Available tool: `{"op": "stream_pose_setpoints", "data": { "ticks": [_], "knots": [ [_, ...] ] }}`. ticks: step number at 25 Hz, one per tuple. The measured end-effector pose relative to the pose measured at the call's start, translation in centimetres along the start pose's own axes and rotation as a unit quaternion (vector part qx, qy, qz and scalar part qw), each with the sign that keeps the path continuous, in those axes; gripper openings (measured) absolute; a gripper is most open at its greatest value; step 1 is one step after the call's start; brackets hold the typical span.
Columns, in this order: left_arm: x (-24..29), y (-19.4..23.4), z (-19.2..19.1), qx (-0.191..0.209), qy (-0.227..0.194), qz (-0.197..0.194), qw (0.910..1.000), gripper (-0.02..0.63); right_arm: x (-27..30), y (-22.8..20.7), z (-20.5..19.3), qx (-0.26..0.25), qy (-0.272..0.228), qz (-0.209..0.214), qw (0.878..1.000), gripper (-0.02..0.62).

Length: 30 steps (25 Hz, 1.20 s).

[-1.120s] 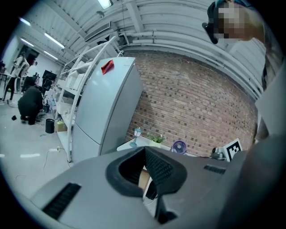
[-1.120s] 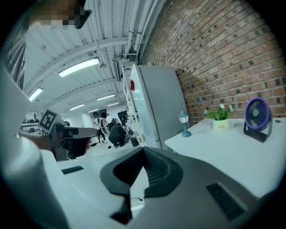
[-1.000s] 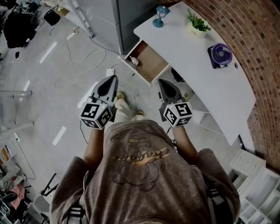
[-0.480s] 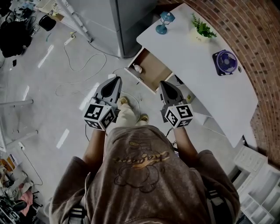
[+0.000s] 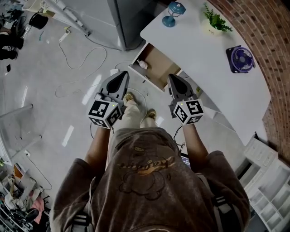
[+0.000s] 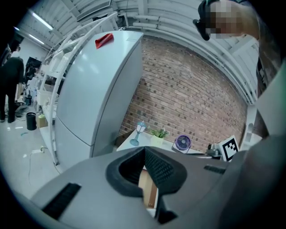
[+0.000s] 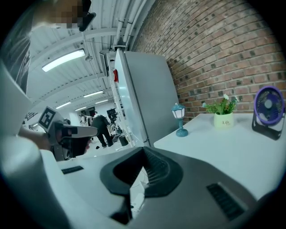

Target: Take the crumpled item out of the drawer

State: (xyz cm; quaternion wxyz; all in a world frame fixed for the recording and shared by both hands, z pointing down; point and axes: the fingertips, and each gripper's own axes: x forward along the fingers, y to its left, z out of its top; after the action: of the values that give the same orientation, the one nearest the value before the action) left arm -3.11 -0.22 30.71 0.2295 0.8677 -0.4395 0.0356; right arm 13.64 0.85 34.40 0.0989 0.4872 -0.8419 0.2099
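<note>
Closer now, the shut, empty left gripper (image 5: 123, 75) and right gripper (image 5: 174, 78) flank the drawer (image 5: 159, 68); its crumpled item (image 5: 143, 65) lies just beyond them. The pot (image 7: 223, 120) reads "Life".

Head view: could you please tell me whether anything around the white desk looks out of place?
The wooden drawer under the white desk stands pulled open, with a small pale crumpled item in one corner. A loose white cable snakes over the grey floor nearby.

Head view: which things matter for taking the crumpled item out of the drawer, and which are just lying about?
For the job: open drawer, crumpled item inside it, left gripper, right gripper.
Just standing about: blue lamp, potted plant, purple fan, fridge.
</note>
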Motion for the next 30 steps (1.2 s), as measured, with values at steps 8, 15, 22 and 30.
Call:
{"op": "stream_pose_setpoints", "data": {
  "ticks": [8,15,22,30],
  "knots": [
    [4.0,3.1,-1.9,-0.002,0.034,-0.050,0.9982,0.008,3.7,-1.5,-1.6,0.006,0.014,-0.039,0.999,-0.003],
    [7.0,5.4,-4.8,0.003,0.061,-0.079,0.9950,0.008,6.7,-2.9,-4.6,0.018,0.029,-0.067,0.997,-0.003],
    [10.0,7.8,-9.5,-0.003,0.076,-0.082,0.9937,0.008,11.0,-4.3,-8.2,0.008,0.053,-0.047,0.997,-0.003],
    [12.6,10.6,-14.9,-0.007,0.090,-0.064,0.9939,0.008,15.5,-5.5,-12.2,0.002,0.074,-0.015,0.997,-0.003]
  ]
}}
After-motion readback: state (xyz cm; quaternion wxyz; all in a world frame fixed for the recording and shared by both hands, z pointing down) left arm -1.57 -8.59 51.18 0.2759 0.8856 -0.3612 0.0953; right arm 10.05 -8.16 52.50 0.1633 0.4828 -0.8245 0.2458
